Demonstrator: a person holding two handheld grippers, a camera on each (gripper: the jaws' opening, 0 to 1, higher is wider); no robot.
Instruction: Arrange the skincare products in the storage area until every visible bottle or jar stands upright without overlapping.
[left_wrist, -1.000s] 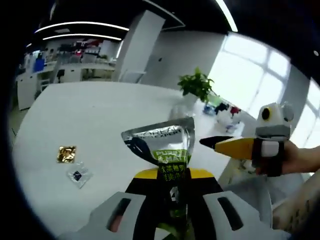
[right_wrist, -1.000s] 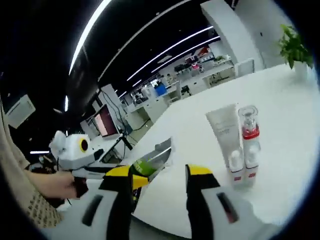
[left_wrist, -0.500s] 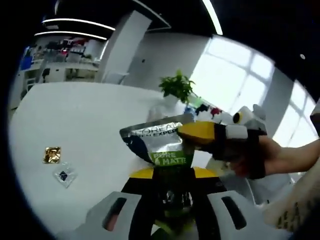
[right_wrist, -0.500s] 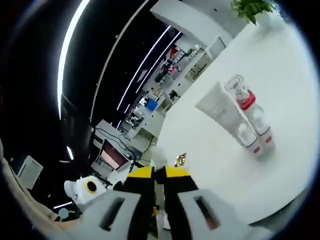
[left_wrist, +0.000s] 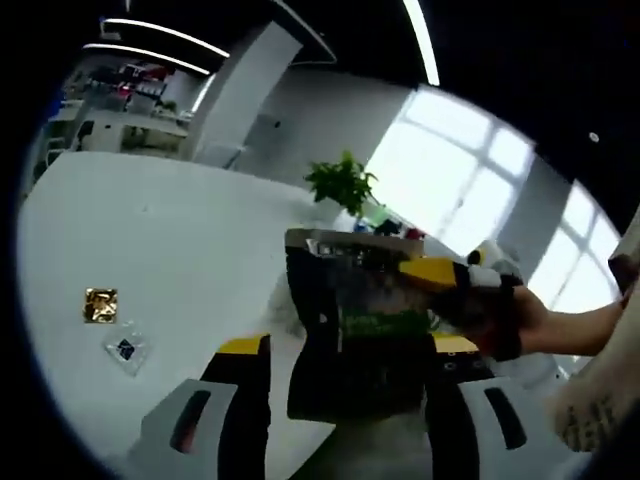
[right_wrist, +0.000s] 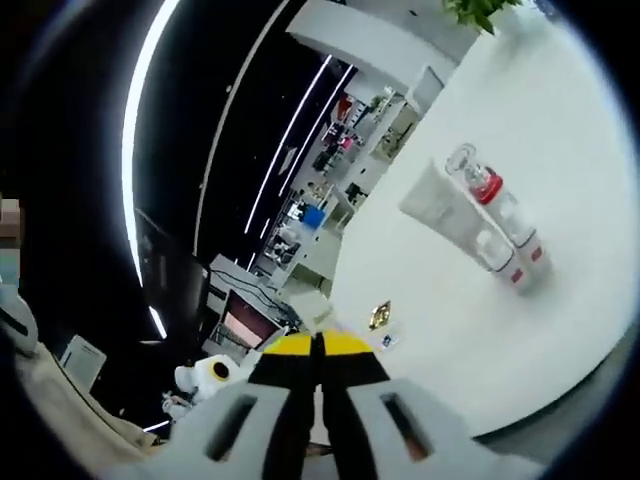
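A silver and green pouch (left_wrist: 345, 330) hangs upright above the white table (left_wrist: 150, 230). My right gripper (left_wrist: 432, 274) comes in from the right and is shut on the pouch's upper right corner. My left gripper (left_wrist: 350, 346) is open, its yellow-tipped jaws standing wide on either side of the pouch without touching it. In the right gripper view the right gripper (right_wrist: 318, 346) has its jaws pressed together on the pouch's thin edge. Farther out on the table a white tube (right_wrist: 448, 214) and a clear bottle with a red collar (right_wrist: 497, 215) stand upright side by side.
A gold sachet (left_wrist: 100, 304) and a small clear sachet (left_wrist: 126, 350) lie flat on the table to the left. A potted plant (left_wrist: 343, 183) stands at the far edge. A hand (left_wrist: 560, 330) holds the right gripper. Office desks and windows lie beyond.
My left gripper has opened and let go of the pouch. The right gripper, shut on its top corner, now carries it, and the pouch has turned and shifted a little to the right.
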